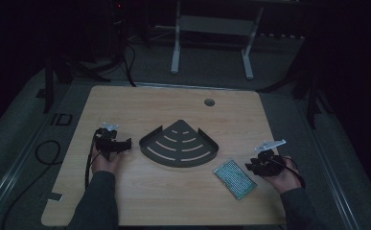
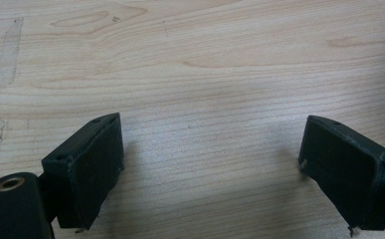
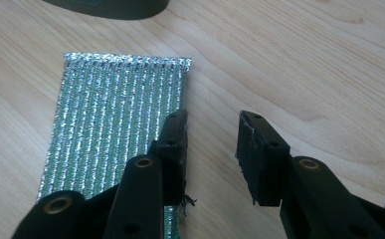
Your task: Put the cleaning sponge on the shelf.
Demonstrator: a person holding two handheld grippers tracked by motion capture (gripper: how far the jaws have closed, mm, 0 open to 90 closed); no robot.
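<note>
Both grippers (image 1: 125,143) (image 1: 250,165) low, fingers (image 2: 88,169) apart.

A dark quarter-round corner shelf (image 1: 179,144) with curved slots lies flat at the middle of the wooden table (image 1: 173,201), its point facing away from the person. Near its right corner, apart from it, a glittery green rectangular scrubbing pad (image 1: 235,178) lies flat, angled.

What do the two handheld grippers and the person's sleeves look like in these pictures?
Both the left gripper and the right gripper are black, each with two blocky flat-faced jaws; brass-coloured screw holes show on the arms behind the jaws. A grey three-cornered plate tops the right one, and a black cable trails from the left one. The person wears dark grey long sleeves.
</note>
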